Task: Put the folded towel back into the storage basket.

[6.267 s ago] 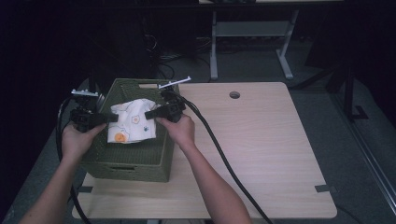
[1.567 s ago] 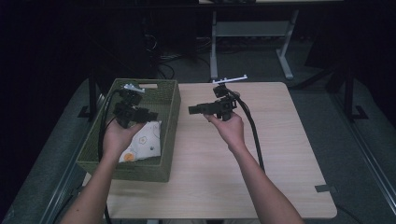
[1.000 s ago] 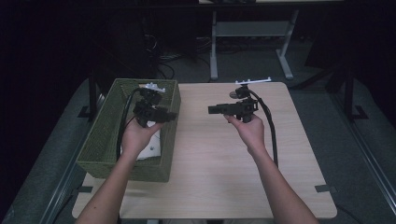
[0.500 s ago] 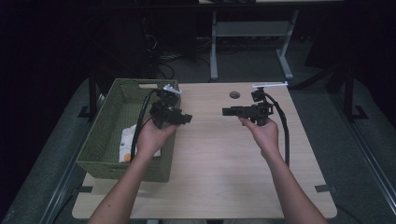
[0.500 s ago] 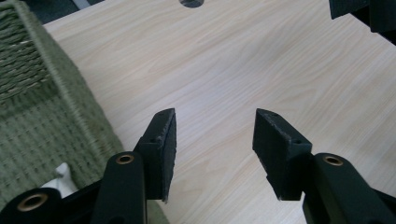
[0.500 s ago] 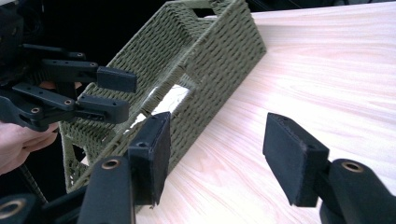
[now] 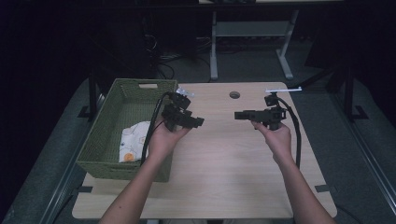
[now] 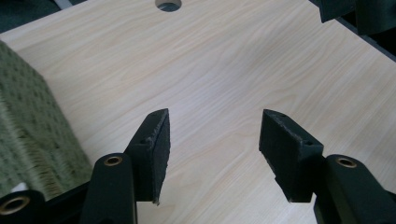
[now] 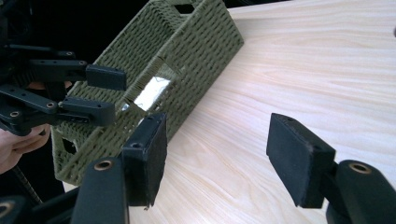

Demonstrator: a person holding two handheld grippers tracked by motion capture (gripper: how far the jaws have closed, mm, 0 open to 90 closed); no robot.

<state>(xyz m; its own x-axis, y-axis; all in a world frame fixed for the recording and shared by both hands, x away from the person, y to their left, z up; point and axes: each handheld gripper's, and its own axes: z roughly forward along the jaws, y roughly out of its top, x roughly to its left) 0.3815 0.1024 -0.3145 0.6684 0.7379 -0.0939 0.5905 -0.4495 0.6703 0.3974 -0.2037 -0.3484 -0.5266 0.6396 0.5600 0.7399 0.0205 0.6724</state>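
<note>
Both tongs (image 7: 198, 122) (image 7: 239, 115) lifted from basket (image 7: 100, 140), empty

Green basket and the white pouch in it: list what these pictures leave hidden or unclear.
- High view: the pouch lies partly behind the left forearm and cable; its print is too small to read.
- High view: the basket near right corner is covered by the same forearm.
- Right gripper view: the basket's inside is hidden by its own wall; a pale patch shows through a handle opening, unclear what.
- Left gripper view: the basket is cut off by the left edge.
</note>
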